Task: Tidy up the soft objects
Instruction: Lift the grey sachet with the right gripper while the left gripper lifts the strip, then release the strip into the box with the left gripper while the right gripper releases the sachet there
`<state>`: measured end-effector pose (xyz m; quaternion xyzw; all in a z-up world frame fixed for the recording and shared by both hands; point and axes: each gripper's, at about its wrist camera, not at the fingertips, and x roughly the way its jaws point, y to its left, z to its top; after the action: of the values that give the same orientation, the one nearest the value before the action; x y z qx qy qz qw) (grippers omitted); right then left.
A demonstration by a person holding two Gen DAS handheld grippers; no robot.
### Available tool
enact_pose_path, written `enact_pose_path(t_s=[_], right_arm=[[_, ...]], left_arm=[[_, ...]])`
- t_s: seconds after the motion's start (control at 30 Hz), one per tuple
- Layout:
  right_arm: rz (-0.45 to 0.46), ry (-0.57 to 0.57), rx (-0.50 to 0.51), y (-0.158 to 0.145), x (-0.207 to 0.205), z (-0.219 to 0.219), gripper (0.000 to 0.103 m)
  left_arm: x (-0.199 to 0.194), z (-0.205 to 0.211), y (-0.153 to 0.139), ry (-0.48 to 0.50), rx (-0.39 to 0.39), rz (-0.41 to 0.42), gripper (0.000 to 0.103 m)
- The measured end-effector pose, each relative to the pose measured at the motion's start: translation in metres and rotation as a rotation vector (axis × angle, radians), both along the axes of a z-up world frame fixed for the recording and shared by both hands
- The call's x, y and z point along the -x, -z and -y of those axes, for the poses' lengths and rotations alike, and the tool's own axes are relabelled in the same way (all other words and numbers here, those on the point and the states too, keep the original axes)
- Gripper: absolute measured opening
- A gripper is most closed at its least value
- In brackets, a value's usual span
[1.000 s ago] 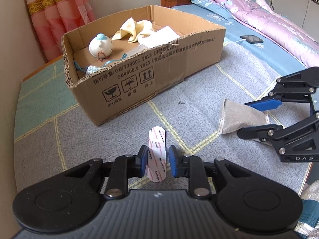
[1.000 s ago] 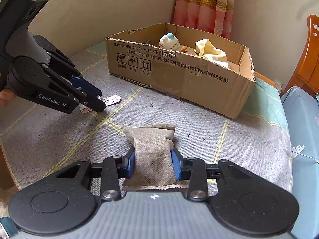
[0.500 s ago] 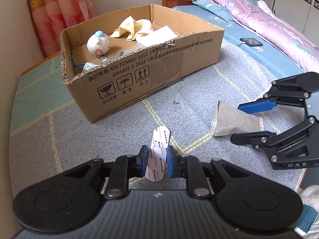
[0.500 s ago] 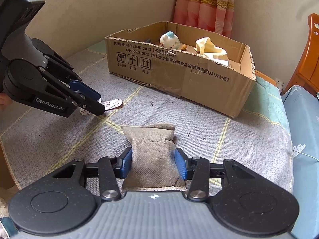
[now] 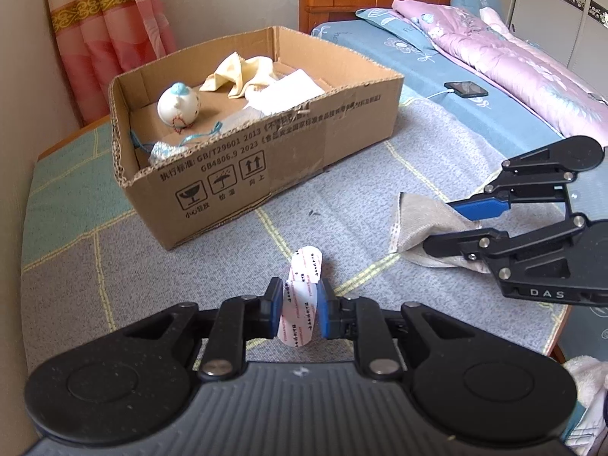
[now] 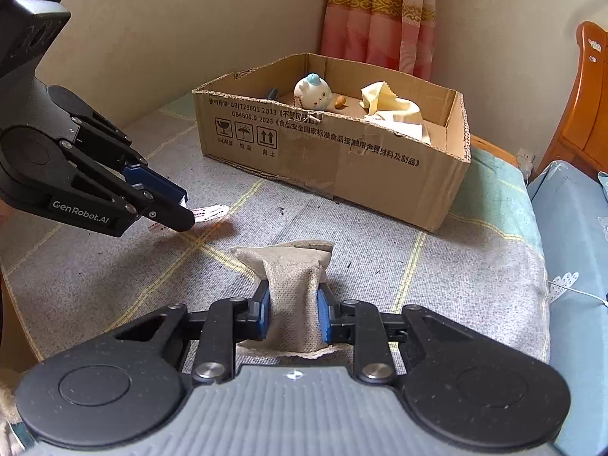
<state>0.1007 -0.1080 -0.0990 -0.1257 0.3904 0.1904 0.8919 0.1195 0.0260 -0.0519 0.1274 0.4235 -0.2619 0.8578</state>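
Note:
My left gripper (image 5: pixel 297 313) is shut on a white printed packet (image 5: pixel 302 296) and holds it just above the grey mat; it also shows in the right wrist view (image 6: pixel 178 209). My right gripper (image 6: pixel 292 315) is shut on a beige cloth pouch (image 6: pixel 290 285), pinching its middle; the pouch also shows in the left wrist view (image 5: pixel 421 228). An open cardboard box (image 5: pixel 288 152) stands beyond both and holds a round white toy (image 5: pixel 178 104), a yellow cloth (image 5: pixel 239 74) and white packets.
The grey checked mat (image 5: pixel 114 266) covers a low surface against the wall. Pink curtains (image 5: pixel 110 30) hang behind the box. A bed with a pink quilt (image 5: pixel 513 60) and a phone (image 5: pixel 465 88) lies to the right. A wooden headboard (image 6: pixel 585 114) is at the right.
My right gripper opened slightly, then closed tight on the pouch, bunching its middle. My left gripper has lifted the packet a little, its tip now off the mat.

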Motion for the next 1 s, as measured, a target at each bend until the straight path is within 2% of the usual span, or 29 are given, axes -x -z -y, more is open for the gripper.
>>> enact_pose_path(t_s=[0.2, 0.43, 0.63, 0.83, 0.87, 0.9, 0.93, 0.97, 1.0], right_arm=[[0.04, -0.009, 0.016, -0.014, 0.007, 0.001, 0.028], [0.117, -0.029, 0.037, -0.039, 0.008, 0.004, 0.028], [0.188, -0.041, 0.055, -0.062, -0.001, 0.006, 0.028], [0.219, -0.02, 0.044, -0.073, -0.014, 0.01, 0.028], [0.219, -0.016, 0.044, -0.073, -0.017, 0.011, 0.028], [0.219, -0.012, 0.044, -0.073, -0.018, 0.011, 0.028], [0.219, -0.01, 0.043, -0.073, -0.019, 0.011, 0.028], [0.216, -0.008, 0.043, -0.072, -0.02, 0.011, 0.028], [0.214, -0.006, 0.043, -0.072, -0.021, 0.011, 0.028]], left_arm=[[0.007, 0.001, -0.019, 0.005, 0.018, 0.032, 0.017], [-0.001, 0.005, -0.055, -0.008, 0.025, 0.136, 0.017], [-0.038, 0.016, -0.084, -0.025, 0.022, 0.232, 0.018], [-0.092, 0.03, -0.084, -0.096, -0.017, 0.272, 0.019], [-0.098, 0.03, -0.082, -0.108, -0.02, 0.284, 0.025], [-0.104, 0.03, -0.078, -0.113, -0.023, 0.28, 0.041], [-0.108, 0.03, -0.074, -0.117, -0.024, 0.267, 0.054], [-0.109, 0.029, -0.071, -0.122, -0.018, 0.261, 0.08], [-0.106, 0.027, -0.068, -0.132, -0.006, 0.275, 0.093]])
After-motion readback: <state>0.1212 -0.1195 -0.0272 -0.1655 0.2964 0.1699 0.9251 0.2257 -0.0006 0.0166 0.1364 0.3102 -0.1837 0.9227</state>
